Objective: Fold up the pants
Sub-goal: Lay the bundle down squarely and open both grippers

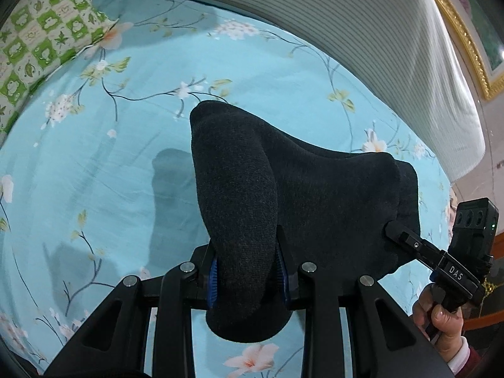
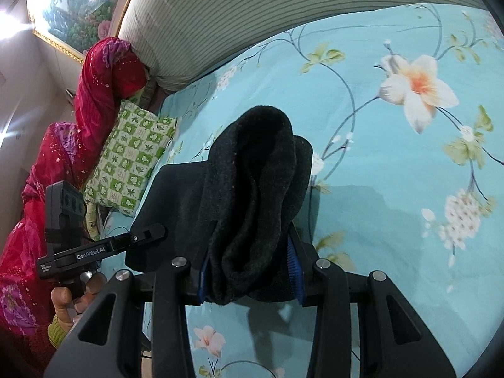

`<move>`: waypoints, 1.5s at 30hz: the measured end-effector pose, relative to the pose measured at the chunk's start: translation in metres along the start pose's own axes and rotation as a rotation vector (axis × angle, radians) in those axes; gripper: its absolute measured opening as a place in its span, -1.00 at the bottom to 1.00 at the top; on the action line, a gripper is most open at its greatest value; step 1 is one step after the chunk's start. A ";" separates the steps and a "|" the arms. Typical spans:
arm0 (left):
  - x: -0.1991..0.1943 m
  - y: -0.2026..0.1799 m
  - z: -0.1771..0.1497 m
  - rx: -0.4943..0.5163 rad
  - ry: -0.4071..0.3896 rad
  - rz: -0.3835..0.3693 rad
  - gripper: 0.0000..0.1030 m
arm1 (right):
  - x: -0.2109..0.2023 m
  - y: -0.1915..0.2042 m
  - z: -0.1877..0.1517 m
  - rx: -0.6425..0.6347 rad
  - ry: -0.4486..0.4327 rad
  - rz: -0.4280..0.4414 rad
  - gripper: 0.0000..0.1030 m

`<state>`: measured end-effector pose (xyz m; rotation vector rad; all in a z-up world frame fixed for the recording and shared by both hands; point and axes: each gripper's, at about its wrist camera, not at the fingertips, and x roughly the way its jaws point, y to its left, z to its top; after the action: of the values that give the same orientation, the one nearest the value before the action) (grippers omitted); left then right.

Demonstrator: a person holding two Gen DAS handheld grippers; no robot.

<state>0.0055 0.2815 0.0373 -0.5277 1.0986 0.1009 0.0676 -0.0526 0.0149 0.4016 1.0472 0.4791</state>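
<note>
The dark charcoal pants [image 1: 283, 195] hang bunched in the air above the blue flowered bed sheet [image 1: 94, 173], stretched between both grippers. My left gripper [image 1: 247, 275] is shut on a thick fold of the cloth, which bulges out over and under its blue pads [image 1: 213, 278]. In the right wrist view the pants [image 2: 261, 195] rise in a rolled lump from my right gripper [image 2: 250, 272], also shut on them. Each view shows the other gripper gripping the far end: the right one [image 1: 406, 237], the left one [image 2: 148, 233].
A striped headboard cushion [image 1: 362, 37] runs along the far side of the bed. A green checked pillow [image 2: 129, 160] and a red sequinned cloth [image 2: 63, 157] lie at one end. The person's hands [image 1: 441, 318] hold the gripper handles. A framed picture [image 2: 78, 3] hangs on the wall.
</note>
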 end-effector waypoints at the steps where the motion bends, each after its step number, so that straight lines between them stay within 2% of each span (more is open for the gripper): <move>1: 0.003 -0.001 0.002 -0.001 0.000 0.005 -0.43 | 0.003 0.001 0.001 0.001 0.004 0.001 -0.20; 15: 0.025 0.023 -0.003 -0.019 0.020 0.019 -0.40 | 0.035 -0.005 -0.004 0.010 0.058 -0.018 -0.18; 22: 0.034 0.031 -0.007 -0.021 0.034 0.021 -0.23 | 0.041 -0.013 -0.010 0.037 0.069 -0.052 -0.03; 27: 0.039 0.031 -0.011 -0.005 0.031 0.037 -0.09 | 0.040 -0.019 -0.012 0.039 0.067 -0.065 0.00; 31: 0.042 0.031 -0.015 -0.012 0.026 0.070 0.18 | 0.041 -0.021 -0.012 0.054 0.072 -0.072 0.11; 39: 0.034 0.032 -0.022 -0.017 0.012 0.092 0.28 | 0.032 -0.018 -0.013 0.071 0.053 -0.098 0.33; 45: 0.021 0.025 -0.030 0.015 -0.021 0.130 0.39 | 0.021 -0.003 -0.017 0.012 0.035 -0.139 0.48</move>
<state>-0.0180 0.2854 -0.0001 -0.4408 1.1125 0.2114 0.0618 -0.0421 -0.0089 0.3298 1.1039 0.3565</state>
